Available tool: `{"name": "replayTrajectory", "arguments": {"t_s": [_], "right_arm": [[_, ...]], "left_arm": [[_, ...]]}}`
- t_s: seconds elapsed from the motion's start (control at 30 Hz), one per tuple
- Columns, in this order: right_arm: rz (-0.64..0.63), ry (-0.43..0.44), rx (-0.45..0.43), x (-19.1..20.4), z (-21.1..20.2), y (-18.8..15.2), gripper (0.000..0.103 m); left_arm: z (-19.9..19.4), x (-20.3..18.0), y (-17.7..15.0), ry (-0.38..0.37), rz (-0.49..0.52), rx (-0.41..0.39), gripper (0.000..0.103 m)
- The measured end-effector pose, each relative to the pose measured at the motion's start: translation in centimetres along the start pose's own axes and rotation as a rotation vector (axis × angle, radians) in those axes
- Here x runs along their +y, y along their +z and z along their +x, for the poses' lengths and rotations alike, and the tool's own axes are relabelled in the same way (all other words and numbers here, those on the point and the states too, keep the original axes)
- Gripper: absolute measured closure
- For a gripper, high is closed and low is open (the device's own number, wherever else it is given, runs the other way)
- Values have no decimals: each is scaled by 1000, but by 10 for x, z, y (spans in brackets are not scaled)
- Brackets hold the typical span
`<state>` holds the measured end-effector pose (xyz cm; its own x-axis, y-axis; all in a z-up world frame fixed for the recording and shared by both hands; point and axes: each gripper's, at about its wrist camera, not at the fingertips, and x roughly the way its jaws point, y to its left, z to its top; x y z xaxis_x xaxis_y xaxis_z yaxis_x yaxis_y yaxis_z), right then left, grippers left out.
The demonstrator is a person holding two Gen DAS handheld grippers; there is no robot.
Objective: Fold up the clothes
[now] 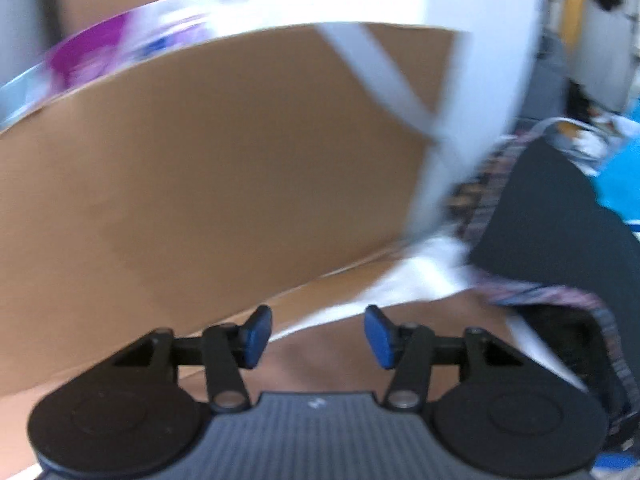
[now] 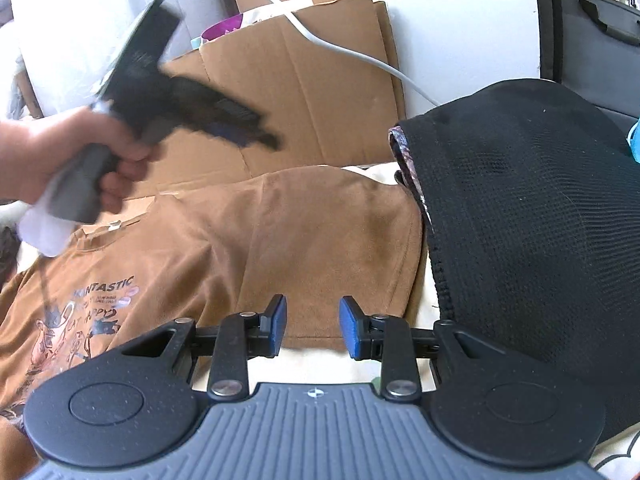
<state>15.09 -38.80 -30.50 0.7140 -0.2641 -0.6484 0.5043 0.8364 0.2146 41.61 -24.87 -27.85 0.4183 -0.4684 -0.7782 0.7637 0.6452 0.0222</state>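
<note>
Flattened brown corrugated cardboard sheets (image 2: 312, 92) stand against the white wall, behind the work surface; they fill most of the left wrist view, blurred.

Black mesh-knit garment (image 2: 532, 248) is heaped at the right, with a strip of multicoloured patterned trim (image 2: 412, 176) along its near edge. It lies just beside the tan shirt and overlaps that shirt's right edge.

Task item: tan short-sleeved T-shirt with a printed cartoon graphic and lettering on the chest (image 2: 280, 240) lies spread front-up on a cream-white cloth surface (image 2: 424, 300). Its neckline is toward the cardboard, and one sleeve reaches toward the black garment. No tool touches it.

Right gripper (image 2: 312, 326): blue-padded fingers are spread apart with nothing between them, hovering over the near edge of the shirt's sleeve area.

Left gripper (image 1: 318, 336): pads are likewise spread and empty. In the right wrist view it appears motion-blurred at upper left (image 2: 256, 136), above the shirt's collar region, held by a person's hand (image 2: 68, 160) wrapped round its grey handle.

A grey-white cable (image 2: 344, 50) runs diagonally across the cardboard.

Containers: a purple-and-white object (image 2: 224, 26) shows behind the cardboard's top edge. Cannot tell whether it is a bag or a tub, and its contents are not visible.
</note>
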Motion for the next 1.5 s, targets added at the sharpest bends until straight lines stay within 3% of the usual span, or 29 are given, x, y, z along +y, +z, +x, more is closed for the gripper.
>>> {"name": "replayTrajectory", "arguments": {"t_s": [0.07, 0.17, 0.27, 0.37, 0.57, 0.73, 0.8, 0.87, 0.9, 1.03, 1.1, 1.13, 1.3, 1.4, 1.5], "right_arm": [[8, -4, 0, 0, 0, 0, 69], [6, -10, 7, 1, -1, -2, 69], [-5, -13, 22, 1, -1, -7, 69], [-18, -16, 38, 0, 0, -11, 69], [-21, -32, 66, -7, -1, -19, 69], [3, -47, 82, -12, -3, -22, 69], [21, -49, 79, -12, -6, -21, 69], [42, -49, 72, -12, -11, -19, 69], [54, -49, 68, -11, -13, -19, 68], [86, -38, 58, -7, -20, -18, 63], [92, -34, 55, -5, -24, -18, 62], [95, -33, 54, -4, -26, -17, 62], [118, -52, 64, -2, -38, -14, 58], [185, -55, 61, -2, -45, -9, 53], [191, -41, 72, 4, -51, -5, 53]], "left_arm": [[7, 27, -6, 56, -50, 32, 72], [12, 47, -22, 67, -91, 64, 72], [23, 43, -32, 58, -95, 89, 73], [40, 29, -35, 56, -100, 105, 84], [62, 17, -34, 90, -133, 69, 88], [67, 15, -19, 122, -113, 90, 89], [57, 20, -13, 136, -202, 60, 89], [36, 28, -16, 111, -352, -17, 77], [29, 28, -18, 107, -378, -16, 73], [6, 12, -23, 143, -278, 48, 67], [-7, 9, -27, 159, -242, 70, 53], [-13, 10, -30, 170, -243, 84, 51], [-47, 18, -43, 236, -299, 163, 50], [-70, 26, -46, 249, -384, 167, 46], [-85, 33, -47, 282, -399, 174, 46]]}}
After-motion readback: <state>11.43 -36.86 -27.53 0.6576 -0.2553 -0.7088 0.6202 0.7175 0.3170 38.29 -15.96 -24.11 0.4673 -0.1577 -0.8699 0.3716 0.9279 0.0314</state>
